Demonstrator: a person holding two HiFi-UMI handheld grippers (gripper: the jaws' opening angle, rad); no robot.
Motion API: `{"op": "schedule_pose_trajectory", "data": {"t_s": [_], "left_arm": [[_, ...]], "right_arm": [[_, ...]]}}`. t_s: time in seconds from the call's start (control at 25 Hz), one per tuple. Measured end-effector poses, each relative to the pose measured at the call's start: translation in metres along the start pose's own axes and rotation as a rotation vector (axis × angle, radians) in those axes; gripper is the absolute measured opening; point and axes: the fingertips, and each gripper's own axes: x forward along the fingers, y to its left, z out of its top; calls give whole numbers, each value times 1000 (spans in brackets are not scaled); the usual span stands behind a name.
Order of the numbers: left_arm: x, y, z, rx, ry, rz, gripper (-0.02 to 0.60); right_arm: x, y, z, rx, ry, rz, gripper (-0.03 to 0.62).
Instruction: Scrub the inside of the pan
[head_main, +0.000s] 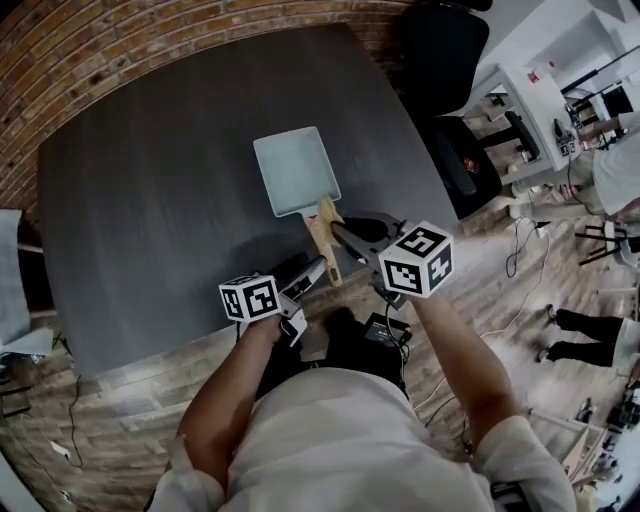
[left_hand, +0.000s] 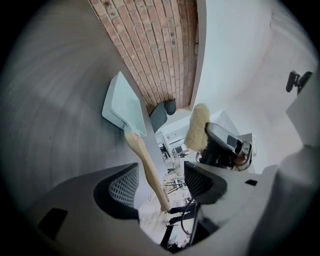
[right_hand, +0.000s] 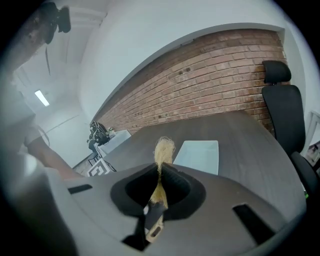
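Left tongs apart, empty, near handle of pan. Right tongs clamped on brush. Pan flat on desk.

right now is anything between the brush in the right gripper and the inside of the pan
Nothing visible. The brush, clamped in the right gripper, points at the pan with only tabletop between; the pan's inside is empty. The open left gripper sits by the handle.

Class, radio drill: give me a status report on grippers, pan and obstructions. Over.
Left gripper open, by the wooden handle, not gripping. Right gripper shut on brush. Pan flat on table. Nothing in the way.
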Motion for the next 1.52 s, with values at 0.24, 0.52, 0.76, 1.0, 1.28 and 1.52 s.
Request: {"op": "schedule_pose_trajectory", "data": {"t_s": [0.24,0.52,0.76,1.0,1.28,1.52], "left_arm": [[15,2,-17,-6,77,-17,281],[41,-1,-30,-36,112,-42,281],[53,4,-29,-61,124,-32,281],[64,0,-28,-136,132,-65,278],[63,7,-32,-148,152,-11,126],[55,13,-35,-106,212,44,123]], "right_arm": [[39,-12,10,-77,74,-44,31],[86,-54,17,-249,205,-112,31],[139,-79,28,-395,285,-116,31],[181,-100,46,-544,332,-137,31],[215,-121,44,-725,405,-187,31],[236,-120,23,-873,492,-179,31]]}}
